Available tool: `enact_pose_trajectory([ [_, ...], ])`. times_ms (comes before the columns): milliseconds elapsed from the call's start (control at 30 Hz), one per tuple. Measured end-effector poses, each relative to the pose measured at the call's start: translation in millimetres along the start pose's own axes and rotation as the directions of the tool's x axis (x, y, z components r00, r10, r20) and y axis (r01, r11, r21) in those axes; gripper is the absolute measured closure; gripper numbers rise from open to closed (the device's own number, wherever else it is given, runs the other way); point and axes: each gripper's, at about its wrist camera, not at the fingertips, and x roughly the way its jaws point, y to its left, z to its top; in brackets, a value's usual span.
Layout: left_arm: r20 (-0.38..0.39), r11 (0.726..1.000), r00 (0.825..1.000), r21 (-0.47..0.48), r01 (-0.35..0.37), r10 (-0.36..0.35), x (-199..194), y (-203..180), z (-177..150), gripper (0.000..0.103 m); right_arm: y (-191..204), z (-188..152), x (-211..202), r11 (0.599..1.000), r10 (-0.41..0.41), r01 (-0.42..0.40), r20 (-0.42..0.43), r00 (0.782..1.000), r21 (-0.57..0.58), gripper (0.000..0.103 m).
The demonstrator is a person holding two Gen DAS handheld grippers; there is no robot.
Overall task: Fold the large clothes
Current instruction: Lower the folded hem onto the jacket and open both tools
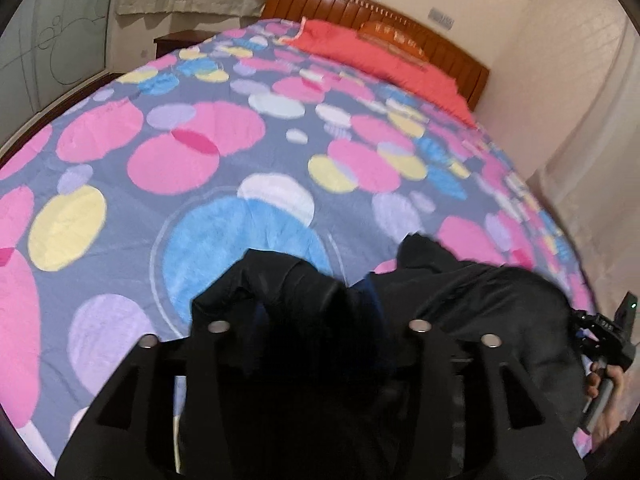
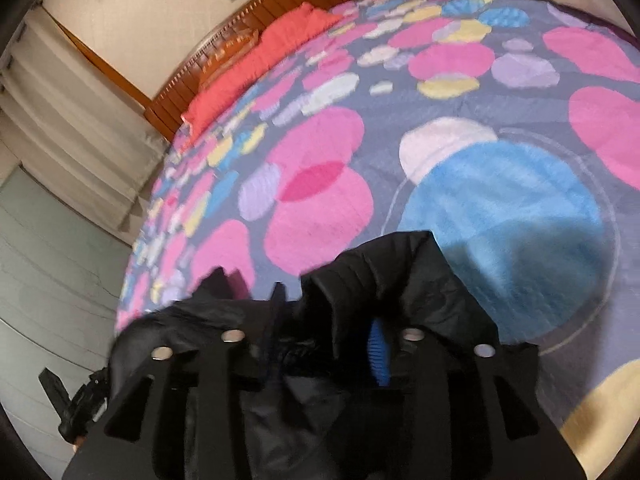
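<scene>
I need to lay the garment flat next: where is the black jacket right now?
In both wrist views the black jacket is bunched at the near edge of the bed, on the spotted bedspread, between each gripper's fingers.

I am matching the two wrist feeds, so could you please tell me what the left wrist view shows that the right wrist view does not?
Only the left wrist view shows a dark bedside cabinet past the bed's far corner and a hand gripping the right tool's handle. Only the right wrist view shows blue ribbed trim inside the garment and pale wall panels beside the bed. Both show the black garment bunched on the spotted bedspread, the red pillow and the wooden headboard.
</scene>
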Motion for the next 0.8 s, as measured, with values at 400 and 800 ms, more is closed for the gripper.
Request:
enact_pose_trajectory([
  [400, 0.079, 0.977, 0.997, 0.214, -0.019, 0.002, -49, -71, -50, 0.028, 84, -58, -27, 0.962, -0.025, 0.044, 0.075, 0.997, -0.268, 0.039],
  [800, -0.012, 0.968, 0.992, 0.222, -0.120, 0.126, 45, -108, -71, 0.025, 140, -93, 55, 0.827, -0.193, 0.209, 0.086, 0.978, -0.522, 0.039],
])
